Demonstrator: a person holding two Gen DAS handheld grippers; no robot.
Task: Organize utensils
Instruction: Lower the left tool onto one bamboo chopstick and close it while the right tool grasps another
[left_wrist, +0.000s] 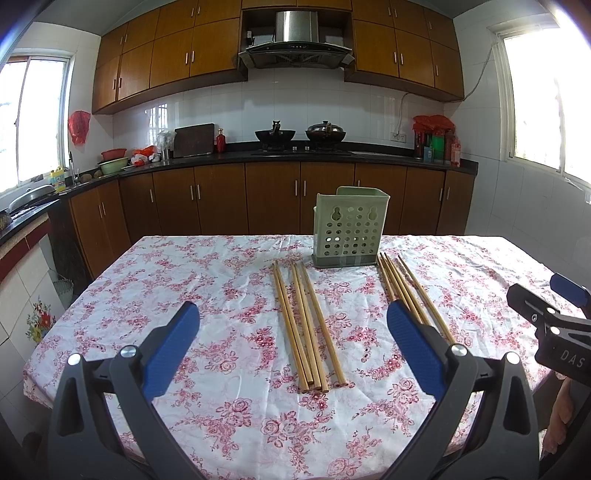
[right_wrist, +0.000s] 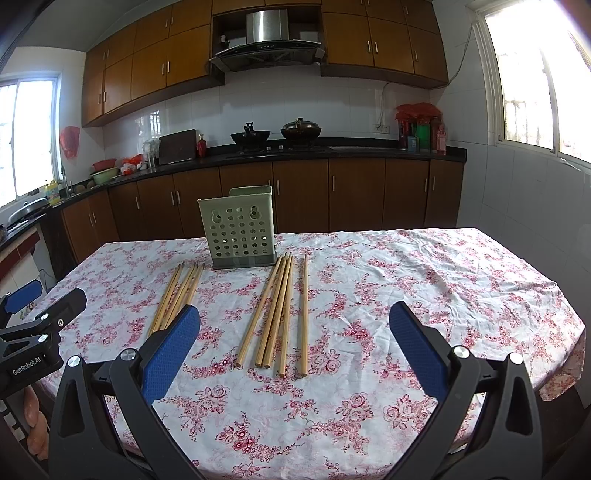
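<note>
While both tongs (left_wrist: 291, 314) (right_wrist: 293, 314) gape empty, chopsticks (left_wrist: 306, 328) lie lengthwise toward the holder (left_wrist: 349, 229).

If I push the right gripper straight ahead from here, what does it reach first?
Probably the right group of chopsticks, lying on the tablecloth just left of the line between the right gripper's open fingers. Depth is unclear.
</note>
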